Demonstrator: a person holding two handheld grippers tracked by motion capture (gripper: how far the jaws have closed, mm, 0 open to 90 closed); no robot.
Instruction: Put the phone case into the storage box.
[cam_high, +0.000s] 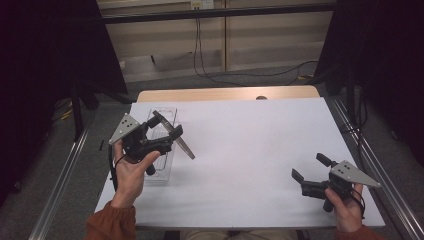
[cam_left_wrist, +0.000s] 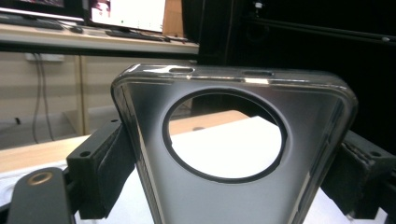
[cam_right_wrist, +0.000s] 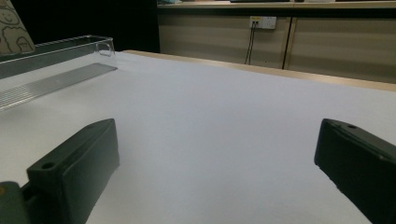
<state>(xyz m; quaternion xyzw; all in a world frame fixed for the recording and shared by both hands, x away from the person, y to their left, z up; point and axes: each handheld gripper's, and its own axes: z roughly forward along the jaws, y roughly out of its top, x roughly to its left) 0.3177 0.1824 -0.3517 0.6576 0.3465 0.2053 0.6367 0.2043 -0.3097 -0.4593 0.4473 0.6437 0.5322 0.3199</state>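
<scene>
Translucent smoky plastic w/ a big round cut-out: phone case (cam_left_wrist: 233, 154), clamped between the jaws of my left tongs (cam_high: 165, 134). In left gripper view the jaw pads press on both long edges of the case, one per side; case stands roughly upright in front of the lens, desk visible through the round hole. Two slot cut-outs show along its top edge.

High view: left tongs held off the desk (cam_high: 260, 150) over its left part, in my left hand (cam_high: 131, 170). Case sticks out from the jaws, tilted, its lower end pointing down-right toward the white sheet; not touching the surface as far as I can tell. Directly beneath/behind the left tongs lies a clear plastic tray (cam_high: 167, 117), long side running away from me, near the desk's left edge. Right gripper view shows same tray (cam_right_wrist: 56, 51) at far left, ribbed floor, low clear walls.

Right tongs (cam_high: 310, 169) held low at the desk's near right corner in my right hand (cam_high: 347, 207). Jaws wide apart, nothing between them; right gripper view confirms, bare white sheet between both pads. Right tongs well apart from case and tray.

Orange-brown sleeves at both wrists.
</scene>
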